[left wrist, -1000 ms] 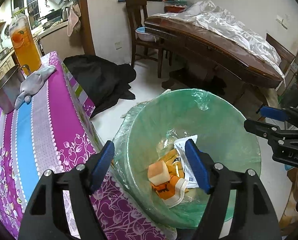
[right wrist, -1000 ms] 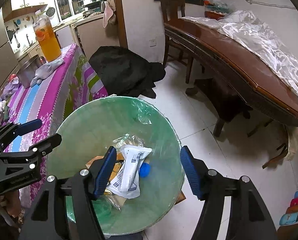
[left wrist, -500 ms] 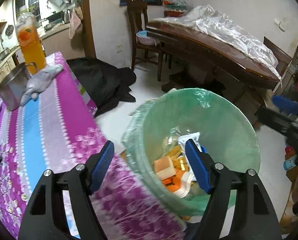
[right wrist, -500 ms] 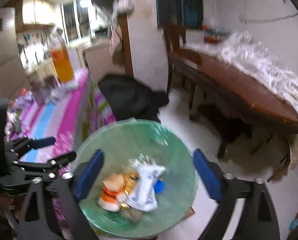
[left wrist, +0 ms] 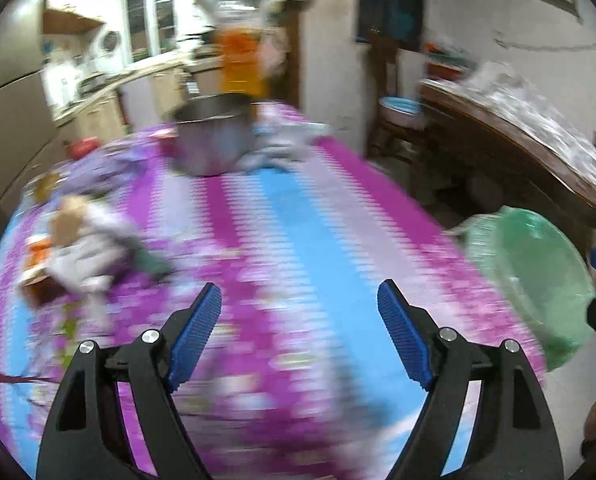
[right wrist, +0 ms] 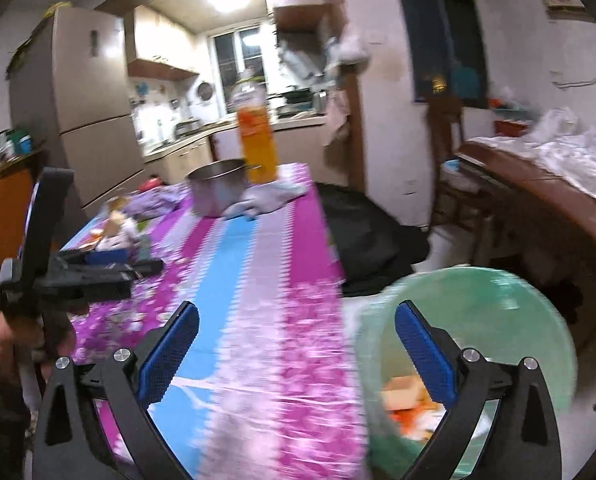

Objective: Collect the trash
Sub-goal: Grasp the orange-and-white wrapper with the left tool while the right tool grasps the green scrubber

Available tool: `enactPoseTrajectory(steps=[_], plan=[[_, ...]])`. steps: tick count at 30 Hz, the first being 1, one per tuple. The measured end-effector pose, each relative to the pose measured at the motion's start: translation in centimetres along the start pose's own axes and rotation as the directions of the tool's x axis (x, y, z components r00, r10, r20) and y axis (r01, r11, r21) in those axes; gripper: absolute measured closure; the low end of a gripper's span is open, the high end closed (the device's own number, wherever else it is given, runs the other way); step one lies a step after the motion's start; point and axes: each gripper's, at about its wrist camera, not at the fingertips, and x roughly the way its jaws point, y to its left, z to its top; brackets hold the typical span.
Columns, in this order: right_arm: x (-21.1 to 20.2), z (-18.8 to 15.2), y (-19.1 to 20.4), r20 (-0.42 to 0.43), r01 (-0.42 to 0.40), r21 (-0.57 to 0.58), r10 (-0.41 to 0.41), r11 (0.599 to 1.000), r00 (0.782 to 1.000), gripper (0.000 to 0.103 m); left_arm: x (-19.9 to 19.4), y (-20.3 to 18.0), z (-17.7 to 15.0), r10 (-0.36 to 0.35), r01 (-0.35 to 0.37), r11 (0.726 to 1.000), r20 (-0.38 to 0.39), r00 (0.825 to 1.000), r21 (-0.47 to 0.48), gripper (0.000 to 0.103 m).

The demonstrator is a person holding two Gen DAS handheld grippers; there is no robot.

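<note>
Jaws first: my left gripper (left wrist: 299,330) has just been opening and stands wide over the tablecloth (left wrist: 298,216) with nothing between its pads; my right gripper (right wrist: 296,350) has also just been opening, as wide as it goes, and it too is empty. Below the table's right edge sits the bin (right wrist: 498,320), lined in green plastic, with orange and white scraps already in its bottom. What is left to collect, as I judge it, is the litter (left wrist: 73,244) on the far left of the table: a blurred heap of pale wrappers and something orange, too smeared to sort piece from piece. Beyond it stand a steel pot (left wrist: 211,140), a grey cloth (left wrist: 281,148) and a tall juice bottle (right wrist: 255,136), none of which look like trash, so I should keep clear of them. To do this step well I would slow down near the heap, come at one piece with a pad on each side, and close only once it sits squarely between the pads. Thin wrappers may slip or drag their neighbours along, so I would lift gently.
</note>
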Motion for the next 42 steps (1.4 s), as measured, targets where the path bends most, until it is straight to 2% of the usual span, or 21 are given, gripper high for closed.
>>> enactPoseTrajectory(steps=[4,7,10,11,16,20,22,25,26,28,30,33,39,42], plan=[[1.8,0.2,3.6,-0.027,-0.061,-0.029,0.060,0.998,0.998,0.005,-1.3,9.5,-1.3,0.149,-0.148,0.986,0.004,0.989,-0.073,0.026],[3.2,0.4,5.8,-0.049,-0.100,-0.043,0.098,0.994,0.994,0.005,-1.4,17.7,-2.9,0.272,-0.276,0.951,-0.041,0.961,-0.143,0.026],[4.6,0.4,8.1,-0.069,-0.135,-0.057,0.131,0.989,0.989,0.005,-0.8,22.8,-3.8,0.313,-0.325,0.930,-0.093,0.945,-0.171,0.024],[5.2,0.5,9.2,-0.077,-0.150,-0.063,0.145,0.987,0.986,0.005,-0.6,23.6,-4.0,0.310,-0.324,0.931,-0.103,0.945,-0.170,0.024],[7.8,0.8,13.8,-0.109,-0.209,-0.096,0.199,0.973,0.974,0.005,1.8,24.8,-3.3,0.290,-0.303,0.947,-0.118,0.950,-0.107,0.024],[10.3,1.7,17.2,-0.144,-0.265,-0.132,0.246,0.955,0.958,0.006,3.7,25.2,-2.7,0.299,-0.311,0.946,-0.129,0.945,-0.086,0.024],[11.4,2.2,18.3,-0.166,-0.291,-0.145,0.267,0.946,0.949,0.011,4.1,25.6,-2.6,0.293,-0.307,0.947,-0.136,0.946,-0.092,0.029],[13.7,3.0,19.9,-0.208,-0.322,-0.166,0.286,0.932,0.935,0.026,4.5,26.4,-2.6,0.281,-0.298,0.947,-0.140,0.949,-0.119,0.040],[14.7,3.3,20.5,-0.226,-0.329,-0.176,0.287,0.928,0.931,0.032,4.6,26.5,-2.6,0.282,-0.299,0.946,-0.139,0.949,-0.127,0.046],[16.4,3.6,21.3,-0.252,-0.337,-0.186,0.286,0.923,0.924,0.037,4.7,26.8,-2.7,0.270,-0.290,0.946,-0.142,0.952,-0.145,0.056],[19.2,4.1,22.6,-0.291,-0.340,-0.202,0.275,0.919,0.916,0.039,4.8,27.3,-2.7,0.244,-0.268,0.947,-0.148,0.959,-0.179,0.071],[22.8,4.5,24.1,-0.336,-0.334,-0.226,0.248,0.915,0.909,0.042,4.8,28.2,-2.8,0.213,-0.242,0.943,-0.145,0.966,-0.229,0.084],[28.3,5.3,26.7,-0.386,-0.310,-0.275,0.191,0.910,0.903,0.048,5.0,28.5,-2.7,0.188,-0.219,0.944,-0.143,0.972,-0.245,0.086],[29.7,5.3,27.8,-0.397,-0.297,-0.316,0.159,0.901,0.904,0.056,5.1,28.5,-2.6,0.182,-0.213,0.947,-0.142,0.973,-0.243,0.086]])
